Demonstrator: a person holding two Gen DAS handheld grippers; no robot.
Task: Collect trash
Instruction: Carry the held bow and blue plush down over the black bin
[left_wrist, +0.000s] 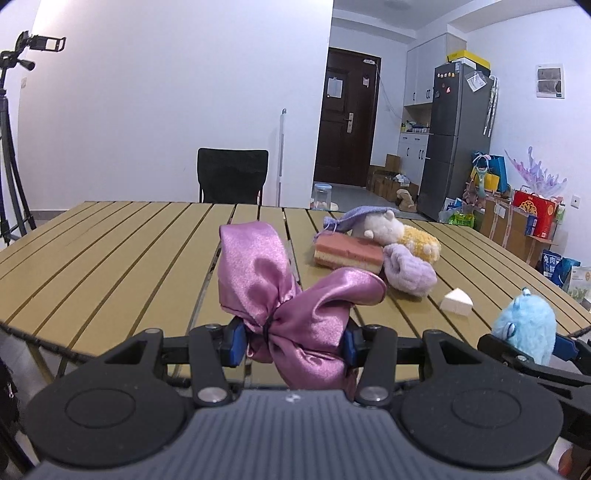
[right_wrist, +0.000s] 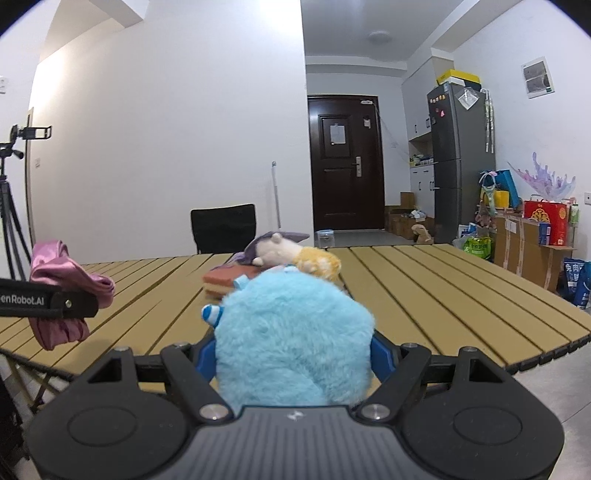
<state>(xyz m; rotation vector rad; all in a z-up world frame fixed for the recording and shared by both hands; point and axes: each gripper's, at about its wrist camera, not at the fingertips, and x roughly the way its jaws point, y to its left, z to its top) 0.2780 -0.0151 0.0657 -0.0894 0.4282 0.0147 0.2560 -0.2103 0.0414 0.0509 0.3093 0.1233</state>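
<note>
Left gripper (left_wrist: 295, 341) was clamped on a pink satin bow (left_wrist: 291, 295) above the slatted table's (left_wrist: 129, 251) near edge. Right gripper (right_wrist: 293, 363) squeezed a fluffy blue plush (right_wrist: 295, 332). Beyond lay a sponge (left_wrist: 347, 254), a purple towel (left_wrist: 408, 273), a plush doll (left_wrist: 388, 229) and a white wedge (left_wrist: 457, 301).

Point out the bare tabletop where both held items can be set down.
Free: the slatted table left of the pink satin cloth, out to the far edge by the black chair. Crowded: right of centre, around the sponge, plush toy and white wedge.
</note>
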